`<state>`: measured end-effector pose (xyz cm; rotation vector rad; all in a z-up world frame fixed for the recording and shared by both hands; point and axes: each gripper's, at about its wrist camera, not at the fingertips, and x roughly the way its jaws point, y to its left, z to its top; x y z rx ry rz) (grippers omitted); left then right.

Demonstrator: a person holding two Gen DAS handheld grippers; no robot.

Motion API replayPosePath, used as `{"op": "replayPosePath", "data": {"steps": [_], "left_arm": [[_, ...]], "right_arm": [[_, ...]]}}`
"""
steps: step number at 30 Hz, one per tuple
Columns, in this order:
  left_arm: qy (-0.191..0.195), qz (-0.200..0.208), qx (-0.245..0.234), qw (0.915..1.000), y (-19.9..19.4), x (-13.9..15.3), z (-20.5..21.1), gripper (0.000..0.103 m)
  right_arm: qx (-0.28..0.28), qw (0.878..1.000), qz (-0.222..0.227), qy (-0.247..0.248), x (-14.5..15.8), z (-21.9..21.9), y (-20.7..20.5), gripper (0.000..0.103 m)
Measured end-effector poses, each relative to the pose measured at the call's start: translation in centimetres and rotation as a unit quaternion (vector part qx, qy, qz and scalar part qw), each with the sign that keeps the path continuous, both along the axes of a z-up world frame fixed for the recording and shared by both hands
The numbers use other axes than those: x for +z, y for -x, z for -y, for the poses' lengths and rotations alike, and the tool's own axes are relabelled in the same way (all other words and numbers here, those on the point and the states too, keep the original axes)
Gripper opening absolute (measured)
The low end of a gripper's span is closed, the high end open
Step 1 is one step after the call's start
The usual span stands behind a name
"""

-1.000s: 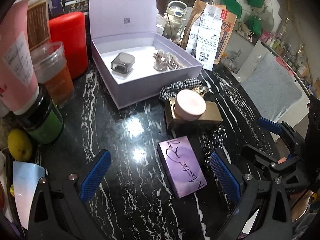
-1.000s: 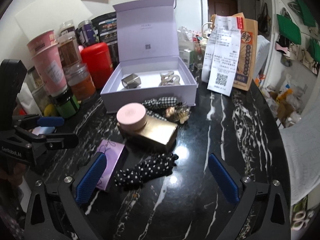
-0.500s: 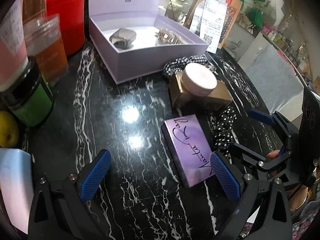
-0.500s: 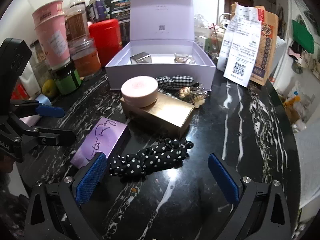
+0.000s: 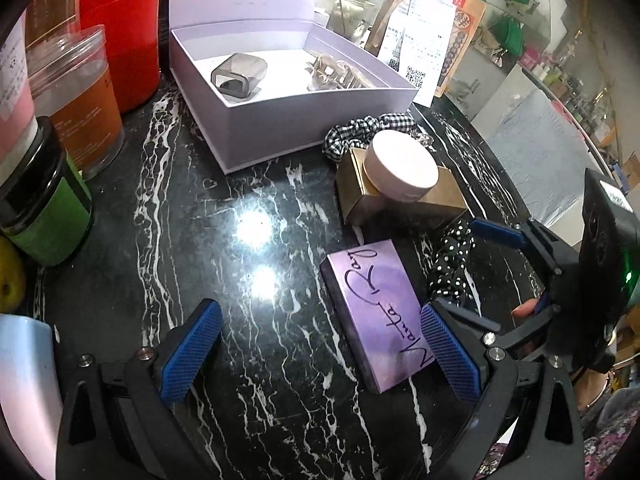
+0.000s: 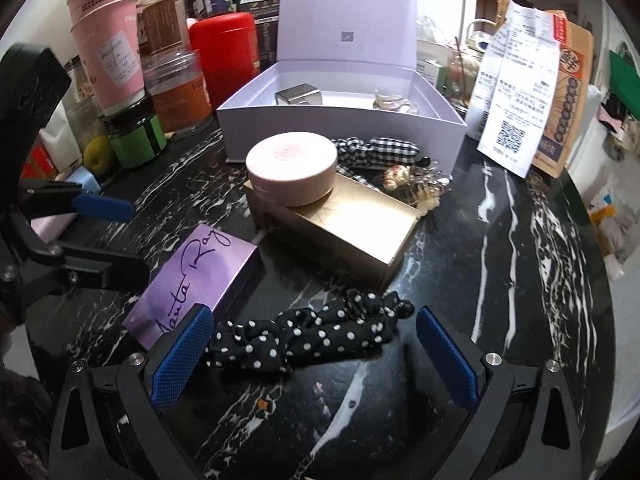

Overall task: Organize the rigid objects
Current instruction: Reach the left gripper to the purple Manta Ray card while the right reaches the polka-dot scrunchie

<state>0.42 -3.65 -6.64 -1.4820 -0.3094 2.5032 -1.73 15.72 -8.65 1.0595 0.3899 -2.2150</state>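
The purple palette [image 5: 378, 312] lies lengthwise against the inner pad of the gaping left tongs [image 5: 320, 354] (right tongs [image 6: 316, 354], also apart, straddle the polka-dot scrunchie [image 6: 308, 340]).

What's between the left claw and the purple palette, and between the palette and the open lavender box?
Nothing visible blocks the left claw: open, its right pad beside the purple palette. Toward the lavender box, the gold box with the pink compact on top lies partly in line; bare marble runs to their left.

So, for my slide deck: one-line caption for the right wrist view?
Open right gripper over a black polka-dot scrunchie beside a purple rectangular palette on black marble.
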Motion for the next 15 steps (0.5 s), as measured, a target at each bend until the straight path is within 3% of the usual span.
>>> {"op": "replayPosePath", "data": {"steps": [3, 7, 15], "left_arm": [[0.000, 0.000, -0.005, 1.0000, 0.4, 0.0, -0.3, 0.101], [-0.002, 0.002, -0.015, 0.9999, 0.8, -0.1, -0.9, 0.101], [-0.004, 0.010, -0.031, 0.9995, 1.2, -0.6, -2.5, 0.101]], "right_arm": [[0.006, 1.000, -0.010, 0.003, -0.1, 0.1, -0.3, 0.102], [0.005, 1.000, 0.000, -0.001, -0.5, 0.0, -0.2, 0.078], [0.015, 1.000, 0.000, -0.001, -0.3, -0.5, -0.8, 0.066]]}}
